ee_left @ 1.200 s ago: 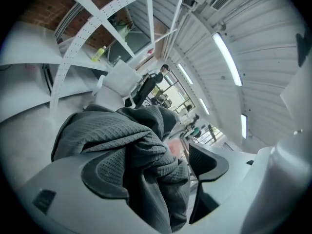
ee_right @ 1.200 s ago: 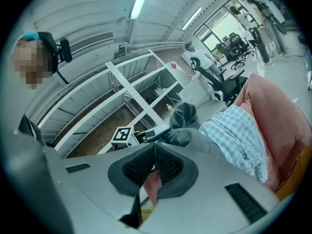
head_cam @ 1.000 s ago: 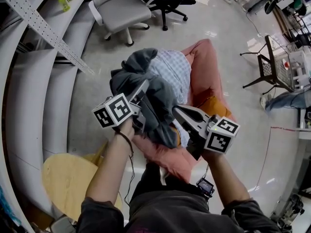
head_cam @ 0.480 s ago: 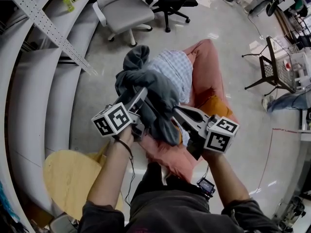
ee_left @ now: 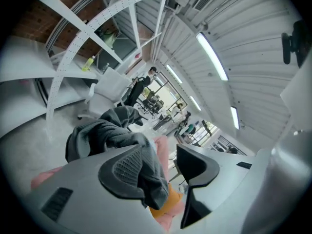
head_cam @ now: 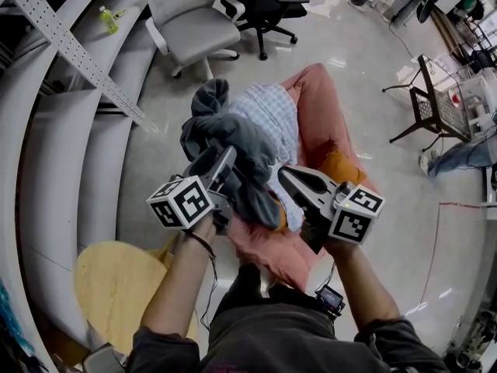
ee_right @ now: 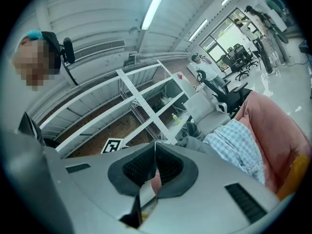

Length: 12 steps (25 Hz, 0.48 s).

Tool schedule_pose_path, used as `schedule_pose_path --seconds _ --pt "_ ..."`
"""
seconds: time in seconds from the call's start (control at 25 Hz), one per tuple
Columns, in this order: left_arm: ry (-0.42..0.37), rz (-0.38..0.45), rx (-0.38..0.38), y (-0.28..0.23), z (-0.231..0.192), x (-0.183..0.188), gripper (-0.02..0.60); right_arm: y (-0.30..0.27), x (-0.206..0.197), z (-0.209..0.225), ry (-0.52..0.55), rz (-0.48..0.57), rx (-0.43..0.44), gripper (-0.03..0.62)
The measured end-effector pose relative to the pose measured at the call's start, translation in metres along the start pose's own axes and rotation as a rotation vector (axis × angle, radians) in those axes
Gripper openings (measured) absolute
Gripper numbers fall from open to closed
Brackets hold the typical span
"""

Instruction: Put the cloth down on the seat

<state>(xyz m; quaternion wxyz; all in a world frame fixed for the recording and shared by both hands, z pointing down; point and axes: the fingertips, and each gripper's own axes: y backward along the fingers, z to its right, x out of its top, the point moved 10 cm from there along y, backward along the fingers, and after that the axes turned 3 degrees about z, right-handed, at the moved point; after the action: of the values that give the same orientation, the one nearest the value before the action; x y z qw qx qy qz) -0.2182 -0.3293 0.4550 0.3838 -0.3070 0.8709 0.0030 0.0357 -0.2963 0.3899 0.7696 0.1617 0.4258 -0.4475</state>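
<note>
Grey cloth [head_cam: 233, 140] heaped on pink seat [head_cam: 324, 99]; office chair [head_cam: 190, 23] beyond.
L gripper [ee_left: 163, 156] jaws just closing, apart w/ cloth between; R gripper [ee_right: 155, 151] jaws together.

This looks like a lab or workshop inside an open-plan office: perforated metal shelving [head_cam: 78, 49] lines the wall, wheeled office chairs [head_cam: 190, 26] stand on a polished floor [head_cam: 373, 92], tube lights [ee_left: 212, 57] run along a corrugated ceiling, and more workstations [ee_left: 153, 100] show beyond.
</note>
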Motion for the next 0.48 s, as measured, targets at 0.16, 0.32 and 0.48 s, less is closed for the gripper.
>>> schedule_pose_path --seconds 0.16,0.32,0.48 --pt "-0.068 -0.010 -0.052 0.008 0.032 -0.007 0.138 0.019 0.007 -0.010 0.017 0.032 0.017 0.017" --pt "-0.133 -0.022 -0.086 0.017 0.070 -0.017 0.058 0.041 0.016 -0.025 0.054 0.051 0.032 0.017" --pt "-0.229 -0.031 -0.151 0.024 0.109 -0.030 0.021 0.065 0.025 -0.038 0.104 0.074 0.037 0.015"
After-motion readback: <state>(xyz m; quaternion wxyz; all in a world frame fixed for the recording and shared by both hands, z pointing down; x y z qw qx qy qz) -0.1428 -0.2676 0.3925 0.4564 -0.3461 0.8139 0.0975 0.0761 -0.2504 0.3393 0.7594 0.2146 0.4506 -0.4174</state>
